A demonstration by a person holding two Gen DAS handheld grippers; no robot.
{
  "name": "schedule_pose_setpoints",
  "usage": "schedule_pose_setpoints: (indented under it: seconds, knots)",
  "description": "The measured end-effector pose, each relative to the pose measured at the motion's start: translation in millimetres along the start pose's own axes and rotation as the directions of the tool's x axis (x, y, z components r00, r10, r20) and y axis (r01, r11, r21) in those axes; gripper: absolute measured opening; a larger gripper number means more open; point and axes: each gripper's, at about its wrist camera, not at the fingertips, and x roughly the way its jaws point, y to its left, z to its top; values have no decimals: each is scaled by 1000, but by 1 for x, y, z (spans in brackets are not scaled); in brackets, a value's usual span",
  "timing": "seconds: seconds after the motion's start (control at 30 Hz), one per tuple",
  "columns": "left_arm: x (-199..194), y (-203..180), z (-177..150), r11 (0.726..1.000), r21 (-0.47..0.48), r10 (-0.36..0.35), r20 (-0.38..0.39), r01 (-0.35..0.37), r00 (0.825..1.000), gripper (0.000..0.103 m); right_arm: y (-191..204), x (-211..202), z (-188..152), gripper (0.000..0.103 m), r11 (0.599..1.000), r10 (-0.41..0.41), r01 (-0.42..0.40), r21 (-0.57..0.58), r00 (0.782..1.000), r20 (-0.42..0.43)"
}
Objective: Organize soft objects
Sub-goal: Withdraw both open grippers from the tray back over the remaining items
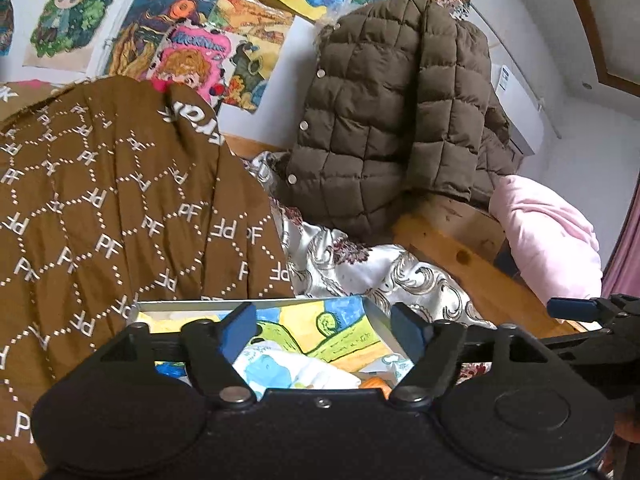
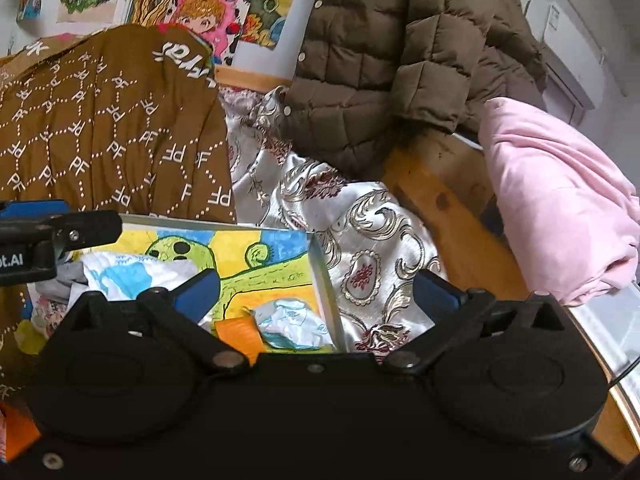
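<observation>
Both grippers hang over the shallow box [image 2: 320, 258], jaws spread wide with nothing in them: left gripper [image 1: 324, 330], right gripper [image 2: 316, 286]. The white-and-blue cloth [image 2: 132, 274] lies crumpled inside on the cactus drawing, with a smaller wad [image 2: 294, 322] near the right wall. The brown PF blanket [image 1: 120, 208] crowds the box's far-left edge, and silver brocade fabric [image 2: 360, 240] laps the right side. The quilted jacket [image 1: 384, 120] and pink bundle [image 2: 560, 208] sit further back.

White-blue cloth [image 2: 120, 276] crumpled in box [image 2: 320, 256]; 2nd smaller one [image 2: 294, 322] beside orange piece [image 2: 238, 332], near box wall.
</observation>
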Motion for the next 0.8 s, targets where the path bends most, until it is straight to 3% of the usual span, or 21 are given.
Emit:
schedule_pose_setpoints:
  seconds: [0.37, 0.8]
  knots:
    - [-52, -2, -6, 999, 10, 39, 61, -40, 997, 90, -18, -59, 9, 102, 998, 6, -10, 64, 999, 50]
    - [-135, -20, -28, 997, 49, 60, 79, -64, 995, 101, -28, -152, -19, 102, 992, 51, -59, 109, 996, 74]
